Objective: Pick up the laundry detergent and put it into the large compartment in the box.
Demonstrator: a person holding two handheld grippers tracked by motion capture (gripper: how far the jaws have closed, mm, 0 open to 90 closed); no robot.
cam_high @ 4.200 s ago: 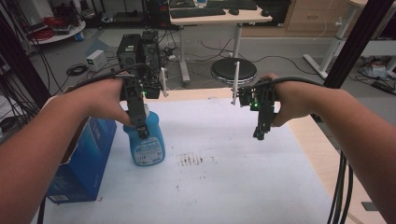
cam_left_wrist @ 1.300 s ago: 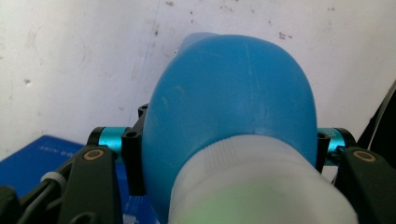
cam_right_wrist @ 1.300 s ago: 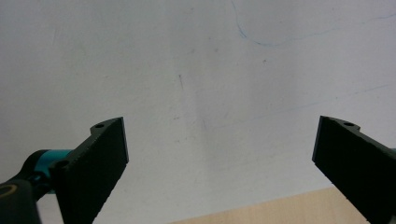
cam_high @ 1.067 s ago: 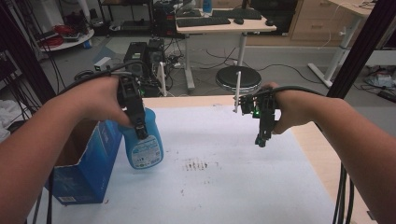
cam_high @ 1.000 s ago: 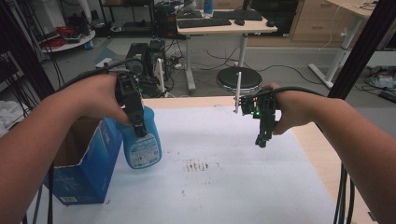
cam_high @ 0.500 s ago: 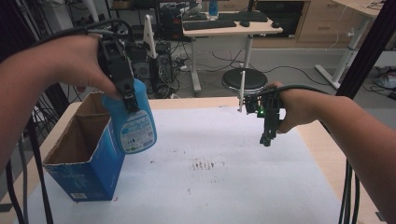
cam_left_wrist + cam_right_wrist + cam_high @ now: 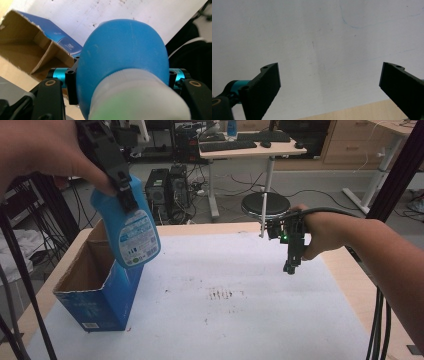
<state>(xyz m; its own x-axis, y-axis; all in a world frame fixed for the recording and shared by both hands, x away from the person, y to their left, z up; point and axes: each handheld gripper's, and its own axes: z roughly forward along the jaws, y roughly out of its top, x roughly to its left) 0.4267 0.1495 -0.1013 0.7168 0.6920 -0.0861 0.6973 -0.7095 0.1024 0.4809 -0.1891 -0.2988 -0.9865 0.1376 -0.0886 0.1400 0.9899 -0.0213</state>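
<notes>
Blue detergent bottle (image 7: 131, 227) clamped in left gripper (image 7: 120, 175), above open cardboard box (image 7: 95, 287) at 9 o'clock; right gripper (image 7: 290, 269) jaws apart, empty.

Holding left gripper (image 7: 125, 190) high, jaws clamping, left forearm crossing upper left; keeping right gripper (image 7: 291, 265) pointing down, jaws wide apart.

— High view: looks forward and down from above the near side onto the white-covered wooden table (image 7: 240, 320).
— Left gripper view: pressed close behind the blue plastic bottle (image 7: 122, 60), sharing the open blue cardboard box (image 7: 30, 52) (image 7: 95, 295).
— Right gripper view: faces straight down, near the same white cover.
</notes>
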